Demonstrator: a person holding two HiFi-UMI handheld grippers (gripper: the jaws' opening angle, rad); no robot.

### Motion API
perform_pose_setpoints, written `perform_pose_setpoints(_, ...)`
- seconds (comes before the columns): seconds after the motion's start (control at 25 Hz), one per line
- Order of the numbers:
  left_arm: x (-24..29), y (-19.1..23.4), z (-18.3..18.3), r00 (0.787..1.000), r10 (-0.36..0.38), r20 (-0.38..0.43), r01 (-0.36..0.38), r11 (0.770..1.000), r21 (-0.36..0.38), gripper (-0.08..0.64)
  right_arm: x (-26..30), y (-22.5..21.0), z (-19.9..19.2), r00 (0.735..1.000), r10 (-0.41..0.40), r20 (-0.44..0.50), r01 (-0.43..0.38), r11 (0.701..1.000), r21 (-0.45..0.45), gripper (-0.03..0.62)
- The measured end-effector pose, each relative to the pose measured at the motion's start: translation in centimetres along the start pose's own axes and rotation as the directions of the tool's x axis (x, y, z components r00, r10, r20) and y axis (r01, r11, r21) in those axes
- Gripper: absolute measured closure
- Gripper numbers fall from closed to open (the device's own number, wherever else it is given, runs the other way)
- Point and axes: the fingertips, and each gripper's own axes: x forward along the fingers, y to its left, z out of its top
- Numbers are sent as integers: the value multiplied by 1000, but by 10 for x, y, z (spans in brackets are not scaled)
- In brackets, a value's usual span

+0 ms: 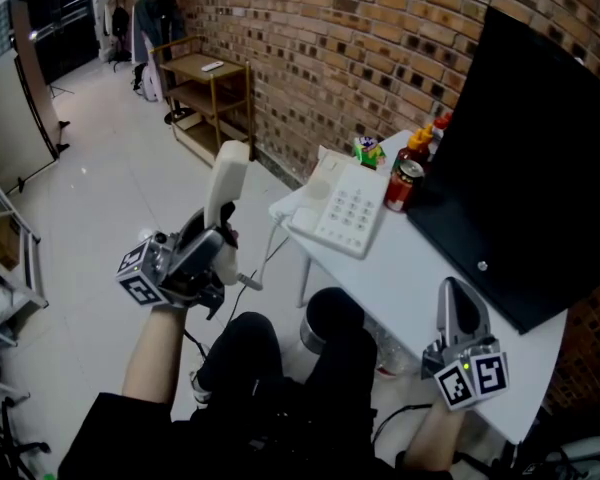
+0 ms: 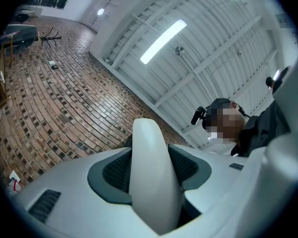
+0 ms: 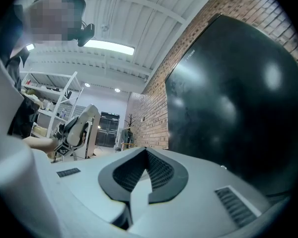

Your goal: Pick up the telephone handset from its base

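My left gripper [image 1: 212,236] is shut on the white telephone handset [image 1: 227,180] and holds it upright in the air, left of the table and well clear of the base. In the left gripper view the handset [image 2: 151,177] fills the space between both pads, tip pointing up at the ceiling. The white telephone base [image 1: 346,210] with its keypad lies on the left end of the white table [image 1: 420,278]. A cord [image 1: 252,282] hangs from the handset's lower end. My right gripper [image 1: 457,290] rests at the table's front edge, shut and holding nothing; its pads [image 3: 161,172] meet.
A red can [image 1: 404,186], a sauce bottle [image 1: 417,148] and a small green toy [image 1: 367,151] stand behind the base. A large black monitor [image 1: 540,158] fills the table's right side against the brick wall. A wooden shelf [image 1: 212,93] stands farther back on the floor.
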Motion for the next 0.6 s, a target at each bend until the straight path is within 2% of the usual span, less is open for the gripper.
perform_pose_setpoints(0.6,2,7,-7,1000,-3,5,3,999,-34,331,3,0,-4,1000,15,-18,-16,1000,-6,588)
